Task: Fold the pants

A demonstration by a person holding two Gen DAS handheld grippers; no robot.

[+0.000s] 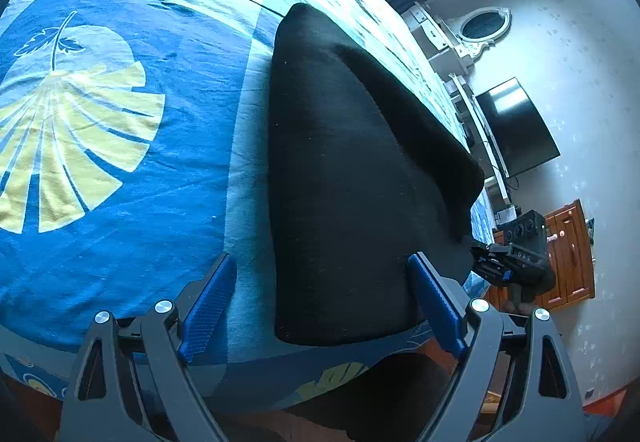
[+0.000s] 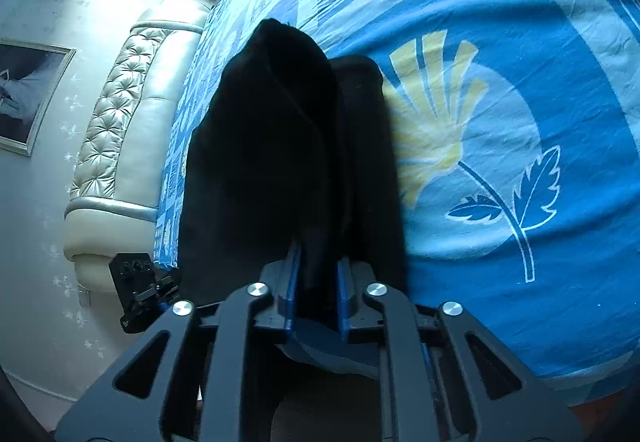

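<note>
We see the black pants (image 1: 344, 169) lying lengthwise on the blue bedsheet (image 1: 120, 201), running toward 12 o'clock. Our left gripper (image 1: 322, 306) gapes wide around their near end; our right gripper (image 2: 316, 290) pinches a fold of the pants.

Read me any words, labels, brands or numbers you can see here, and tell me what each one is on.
"PAS": partial lettering on the right gripper body, seen from the left wrist; any further letters are cut off or blurred.
Embossed marks on the left gripper body: too dark to read.
Black pants and bedsheet: no text.
</note>
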